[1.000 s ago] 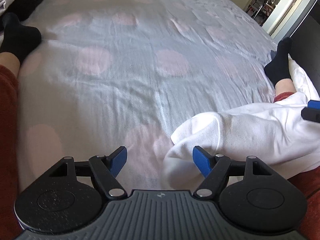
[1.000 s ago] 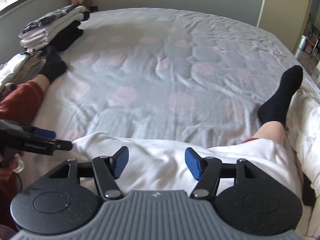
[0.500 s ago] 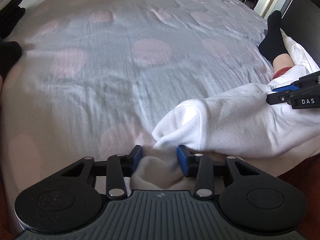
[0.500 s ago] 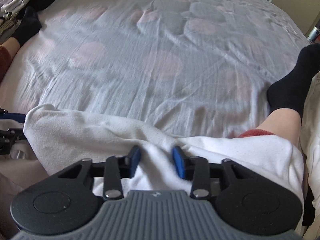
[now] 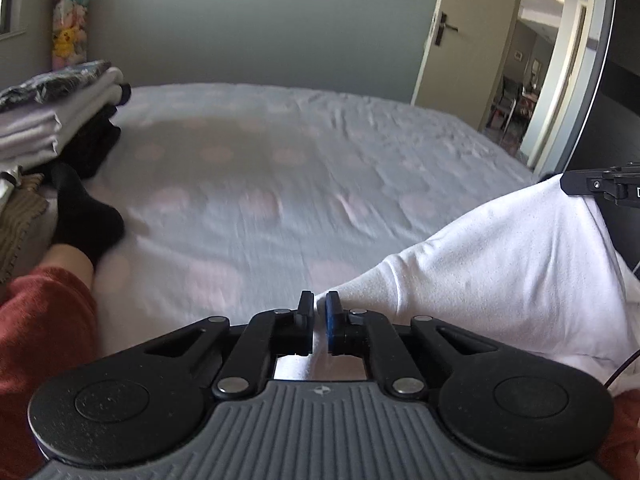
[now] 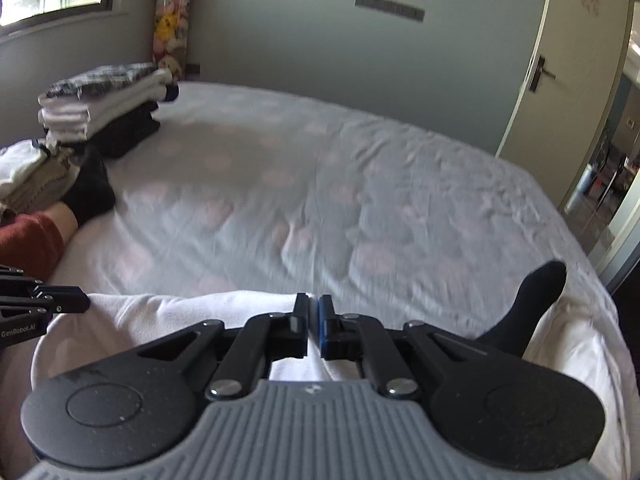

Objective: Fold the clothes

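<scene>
A white garment (image 5: 500, 256) hangs stretched between my two grippers above the bed. In the left wrist view my left gripper (image 5: 319, 300) has its jaws closing tight on one edge of the cloth, which is pinched between the pads. My right gripper (image 5: 600, 186) shows at the far right, holding the other end higher. In the right wrist view my right gripper (image 6: 313, 304) is also closing its jaws onto the white garment (image 6: 180, 312), with fabric between the blue pads. The left gripper (image 6: 40, 300) shows at the left edge of that view.
The bed sheet (image 5: 280, 184) is pale with pink dots. A stack of folded clothes (image 6: 104, 108) sits at the far left. The person's legs lie on both sides, in black socks (image 5: 84, 216) (image 6: 532, 304). A door (image 6: 560, 80) stands open at the right.
Both grippers dropped onto the white garment's edge, closed on it and lifted it off the bed. Both views have tilted up to show the wall and the door.
</scene>
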